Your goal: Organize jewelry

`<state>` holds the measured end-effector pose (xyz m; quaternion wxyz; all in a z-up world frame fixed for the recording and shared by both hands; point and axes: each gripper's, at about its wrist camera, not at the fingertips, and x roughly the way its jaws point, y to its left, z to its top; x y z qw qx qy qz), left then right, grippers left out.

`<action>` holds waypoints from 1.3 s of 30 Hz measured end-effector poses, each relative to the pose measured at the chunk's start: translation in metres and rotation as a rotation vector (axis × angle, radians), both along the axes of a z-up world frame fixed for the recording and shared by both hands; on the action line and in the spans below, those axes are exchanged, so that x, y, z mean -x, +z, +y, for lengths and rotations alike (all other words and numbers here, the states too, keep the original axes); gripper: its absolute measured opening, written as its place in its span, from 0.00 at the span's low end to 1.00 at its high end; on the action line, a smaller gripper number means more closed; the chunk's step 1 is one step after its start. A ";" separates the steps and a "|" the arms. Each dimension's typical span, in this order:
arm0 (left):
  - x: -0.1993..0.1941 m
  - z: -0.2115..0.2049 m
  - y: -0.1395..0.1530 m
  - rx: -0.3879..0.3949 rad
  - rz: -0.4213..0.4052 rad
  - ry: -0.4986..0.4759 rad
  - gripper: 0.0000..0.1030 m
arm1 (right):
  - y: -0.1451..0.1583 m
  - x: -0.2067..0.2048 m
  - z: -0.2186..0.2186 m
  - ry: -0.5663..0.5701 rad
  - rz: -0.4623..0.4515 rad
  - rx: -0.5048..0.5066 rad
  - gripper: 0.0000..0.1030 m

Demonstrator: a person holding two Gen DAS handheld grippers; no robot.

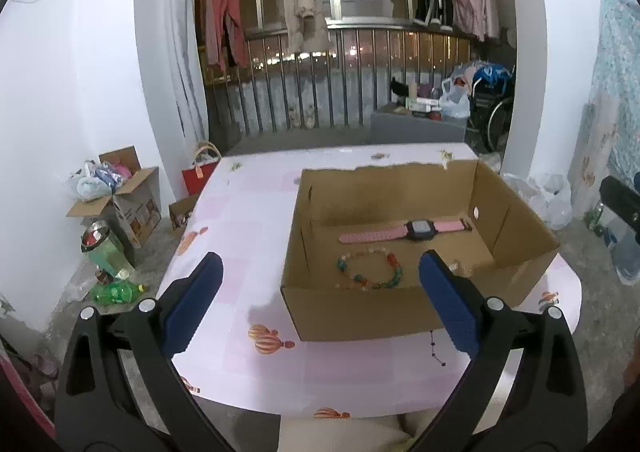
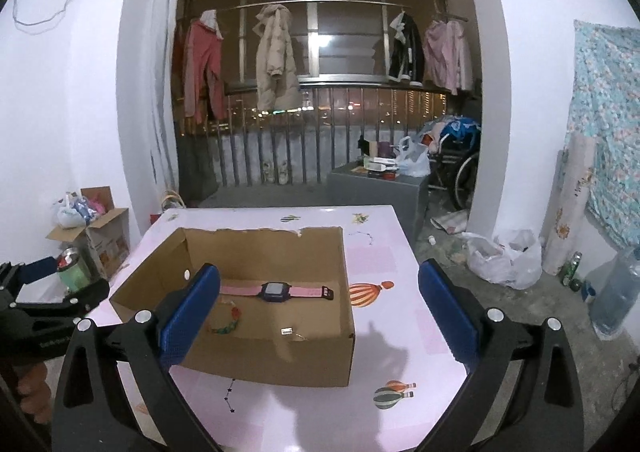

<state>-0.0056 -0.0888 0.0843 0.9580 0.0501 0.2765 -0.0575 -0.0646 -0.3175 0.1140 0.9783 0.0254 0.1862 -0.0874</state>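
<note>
both grippers' blue fingers point(image 1: 448, 308) are wide apart, holding nothing. one finger point(image 2: 188, 316) hides part of the bead bracelet point(image 2: 228, 322) in the box point(image 2: 256, 364).

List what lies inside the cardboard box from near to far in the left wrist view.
Beaded bracelet → pink watch → the cardboard box's far wall. Both grippers hang open short of the box.

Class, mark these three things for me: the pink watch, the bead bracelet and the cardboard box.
pink watch point(image 1: 419, 229): left wrist view, on its dark face.
bead bracelet point(image 1: 394, 260): left wrist view, on an orange bead.
cardboard box point(image 2: 280, 364): right wrist view, on its near outer wall.
</note>
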 end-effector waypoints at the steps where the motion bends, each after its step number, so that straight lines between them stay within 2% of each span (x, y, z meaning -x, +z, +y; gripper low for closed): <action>1: -0.001 0.000 -0.002 0.007 0.015 0.002 0.92 | -0.002 -0.002 0.001 -0.014 0.005 0.009 0.94; 3: -0.003 0.000 -0.009 0.026 0.052 0.000 0.92 | -0.006 -0.002 0.004 -0.031 0.019 0.032 0.94; 7: -0.009 -0.002 -0.017 0.010 0.086 0.015 0.92 | -0.011 -0.001 0.006 -0.025 0.033 0.027 0.94; 14: -0.010 0.000 -0.018 0.015 0.110 0.024 0.92 | -0.021 -0.011 -0.007 -0.067 0.135 -0.080 0.94; 28: -0.013 -0.004 -0.031 -0.019 0.172 0.040 0.92 | -0.046 -0.024 0.003 -0.069 0.247 -0.039 0.94; 39: -0.017 0.004 -0.031 0.013 0.202 0.067 0.92 | -0.052 -0.028 0.000 -0.080 0.286 -0.049 0.94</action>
